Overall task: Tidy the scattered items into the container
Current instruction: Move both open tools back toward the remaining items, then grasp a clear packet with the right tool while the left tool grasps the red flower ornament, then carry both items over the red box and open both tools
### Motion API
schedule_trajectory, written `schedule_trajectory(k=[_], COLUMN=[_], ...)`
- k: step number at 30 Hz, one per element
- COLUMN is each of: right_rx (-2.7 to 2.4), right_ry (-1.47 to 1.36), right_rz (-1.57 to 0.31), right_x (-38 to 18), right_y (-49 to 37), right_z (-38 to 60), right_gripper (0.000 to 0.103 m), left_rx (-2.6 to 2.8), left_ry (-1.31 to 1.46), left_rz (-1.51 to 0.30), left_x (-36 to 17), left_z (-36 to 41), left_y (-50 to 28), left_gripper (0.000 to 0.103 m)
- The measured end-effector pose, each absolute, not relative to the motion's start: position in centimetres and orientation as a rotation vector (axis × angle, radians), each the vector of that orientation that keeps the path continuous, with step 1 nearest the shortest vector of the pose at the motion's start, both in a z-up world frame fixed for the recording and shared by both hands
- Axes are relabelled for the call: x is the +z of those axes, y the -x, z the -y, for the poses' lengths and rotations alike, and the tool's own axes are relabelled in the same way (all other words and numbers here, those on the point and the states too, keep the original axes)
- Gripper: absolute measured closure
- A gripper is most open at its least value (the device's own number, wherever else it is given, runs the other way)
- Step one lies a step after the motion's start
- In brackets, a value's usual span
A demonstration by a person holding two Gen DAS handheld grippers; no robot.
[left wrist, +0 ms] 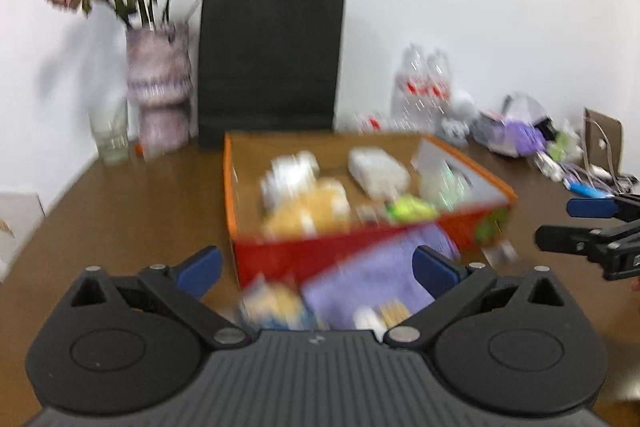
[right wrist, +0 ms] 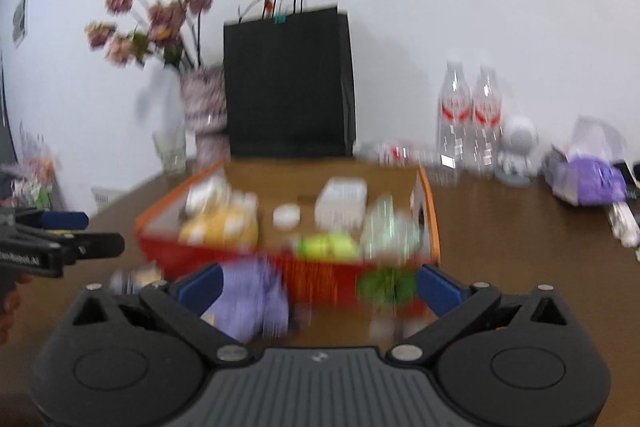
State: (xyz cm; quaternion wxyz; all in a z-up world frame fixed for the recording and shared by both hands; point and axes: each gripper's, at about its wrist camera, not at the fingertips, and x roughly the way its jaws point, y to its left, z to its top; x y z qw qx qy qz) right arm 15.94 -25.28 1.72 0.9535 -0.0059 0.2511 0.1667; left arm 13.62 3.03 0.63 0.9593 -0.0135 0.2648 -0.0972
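The orange-red cardboard box (left wrist: 280,255) stands mid-table and holds several blurred items, white, yellow and bright green. A purple packet (left wrist: 372,283) lies on the table against the box's front, with a small blue-and-yellow item (left wrist: 272,303) and a small white item (left wrist: 370,319) beside it. My left gripper (left wrist: 318,271) is open above these loose items and touches none of them. In the right wrist view my right gripper (right wrist: 320,287) is open before the box (right wrist: 320,279), with the purple packet (right wrist: 252,303) near its left finger. Each gripper also shows in the other's view, the right gripper (left wrist: 576,223) and the left gripper (right wrist: 80,235).
A black paper bag (left wrist: 272,55) stands behind the box against the wall. A vase of dried flowers (left wrist: 158,83) and a glass (left wrist: 110,135) are at the back left. Water bottles (right wrist: 468,115), a white figurine (right wrist: 518,147), a purple pack (right wrist: 592,179) and cables (left wrist: 580,175) crowd the back right.
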Motion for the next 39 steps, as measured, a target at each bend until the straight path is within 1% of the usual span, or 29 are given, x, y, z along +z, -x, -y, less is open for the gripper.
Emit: schedule_trajectory(k=[2,4,6,8,11,13,15,18,19,20,21,22,23,26,27,29,33,39], right_rx=[0.329,0.335,0.340,0.332,0.326,0.334,0.340,0.329,0.323,0.323,0.327,0.336,0.345,0.354,0.359,0.362,0.365,0.378], right_ry=[0.025,0.030,0.028,0.032,0.051,0.057,0.072,0.100,0.103,0.107,0.110,0.109,0.103,0.079,0.063,0.038,0.020,0.020], right_rz=[-0.541,-0.580,-0.611,-0.623,-0.615,-0.615,-0.620,-0.634,-0.642,-0.649,-0.661,-0.677,-0.681,-0.678,-0.675,-0.655,-0.625,-0.634], right_x=[0.1,-1.5,-2.5,-3.1,-3.2,-3.0,-3.1,-3.6,-3.9,-4.0,-4.3,-4.5,-4.7,-4.6,-4.5,-4.2,-3.4,-3.3], right_y=[-13.9,-12.6,-11.9,-11.5,-11.0,-11.1,-11.5,-12.2,-12.4,-12.5,-12.6,-12.7,-12.6,-12.2,-12.1,-11.5,-10.7,-10.6], right_z=[25.1,24.8,24.4,24.0,23.6,23.3,22.9,22.0,21.7,21.5,21.4,21.4,21.5,22.0,22.2,22.7,23.4,23.3], right_gripper=[0.000,0.004,0.013,0.014,0.017,0.019,0.027,0.036,0.038,0.049,0.067,0.077,0.086,0.087,0.091,0.094,0.094,0.094], left_rx=[-0.233,-0.258,-0.258,-0.265,-0.287,-0.284,-0.275,-0.263,-0.253,-0.244,-0.243,-0.251,-0.257,-0.245,-0.250,-0.259,-0.279,-0.272], left_ry=[0.055,0.087,0.109,0.118,0.131,0.130,0.134,0.130,0.125,0.123,0.127,0.132,0.135,0.147,0.153,0.157,0.165,0.167], left_rz=[-0.567,-0.590,-0.599,-0.602,-0.609,-0.618,-0.628,-0.655,-0.666,-0.676,-0.683,-0.688,-0.690,-0.665,-0.662,-0.654,-0.638,-0.640], left_x=[-0.7,-1.6,-2.2,-2.5,-2.5,-2.8,-3.1,-3.9,-4.2,-4.5,-4.7,-4.9,-4.9,-4.8,-4.8,-4.6,-4.0,-3.9], left_z=[-2.5,-1.7,-0.9,0.0,1.3,2.2,2.9,3.7,3.9,3.9,4.0,4.0,4.0,3.9,3.8,3.7,3.4,2.8], left_y=[-12.3,-11.8,-11.7,-11.7,-12.2,-12.6,-13.2,-14.0,-14.2,-14.4,-14.4,-14.4,-14.4,-13.8,-13.6,-13.0,-11.7,-11.0], left_gripper=[0.000,0.000,0.000,0.004,0.004,0.007,0.008,0.017,0.024,0.035,0.041,0.055,0.061,0.062,0.062,0.062,0.062,0.062])
